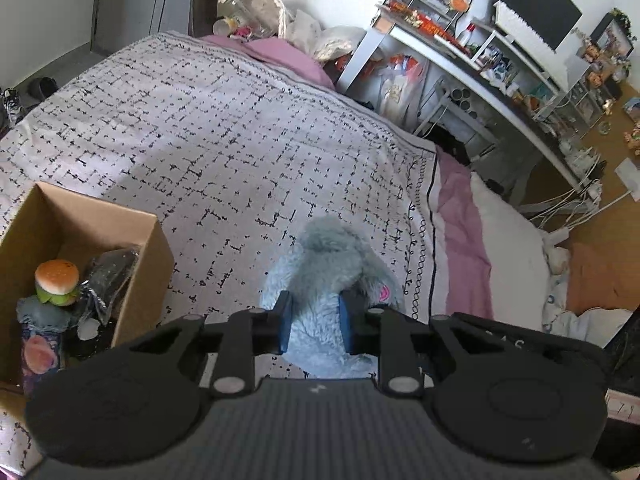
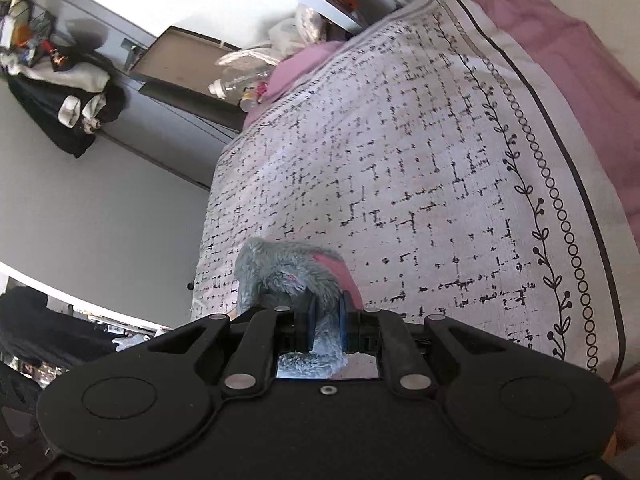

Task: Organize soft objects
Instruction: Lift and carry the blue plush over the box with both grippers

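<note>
My left gripper (image 1: 315, 320) is shut on a fluffy blue-grey plush toy (image 1: 328, 264) with a pink patch, held over the patterned bedspread (image 1: 200, 128). My right gripper (image 2: 326, 320) is shut on a furry grey plush part with a pink inner side (image 2: 288, 276), likely the same toy, above the bedspread (image 2: 400, 160). An open cardboard box (image 1: 152, 240) stands on the bed to the left of my left gripper. It holds a burger-shaped soft toy (image 1: 57, 280), a dark plastic-wrapped item (image 1: 112, 272) and a blue-grey item (image 1: 40, 314).
A cluttered white desk with shelves and a monitor (image 1: 500, 48) stands to the right of the bed. A white pillow (image 1: 508, 240) and pink sheet (image 1: 464, 220) lie at the bed's right side. Bottles and bags (image 1: 248, 12) sit at the far end. Clothes (image 2: 60, 92) hang on the wall.
</note>
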